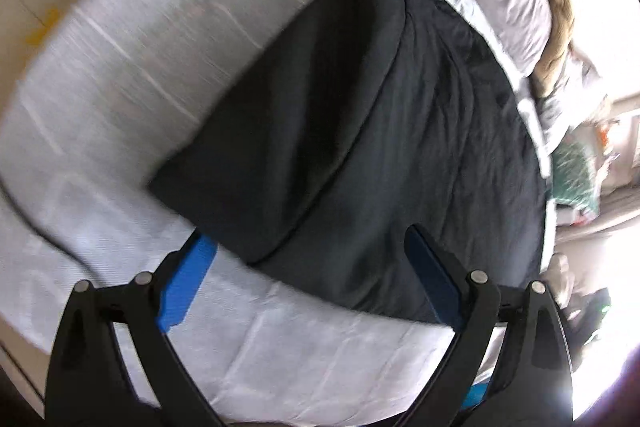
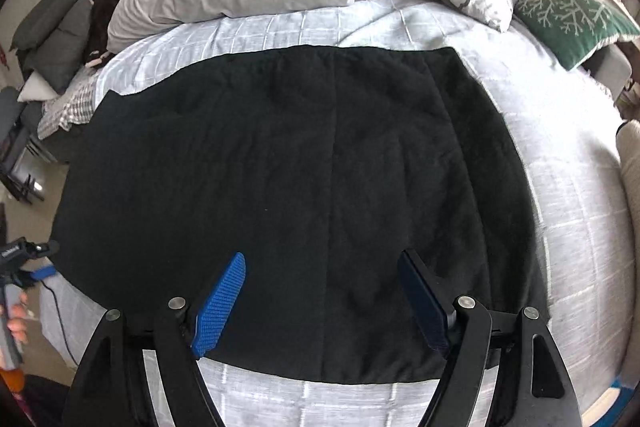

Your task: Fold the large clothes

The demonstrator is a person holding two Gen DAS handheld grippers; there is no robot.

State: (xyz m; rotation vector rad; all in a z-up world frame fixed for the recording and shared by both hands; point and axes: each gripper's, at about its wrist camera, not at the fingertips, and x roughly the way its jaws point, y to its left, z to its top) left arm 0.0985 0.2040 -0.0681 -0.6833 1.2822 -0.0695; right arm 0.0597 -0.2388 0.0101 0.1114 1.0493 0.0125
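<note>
While the black garment (image 2: pixel 300 167) lies folded on the bed (image 2: pixel 560 155), both tongs — left (image 1: pixel 310 267), right (image 2: pixel 324 291) — hang spread, empty.

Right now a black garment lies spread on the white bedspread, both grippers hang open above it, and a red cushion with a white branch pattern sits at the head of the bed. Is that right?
Nearly. The cushion with the white branch pattern is green, not red, as the right wrist view shows. The rest holds: the black garment lies spread on the white bedspread, and the left gripper and right gripper hang open above it.

Motion-blurred white bedspread (image 1: pixel 132 75) in the left wrist view; hand (image 2: pixel 16 323) cut off at the right wrist view's edge.
</note>
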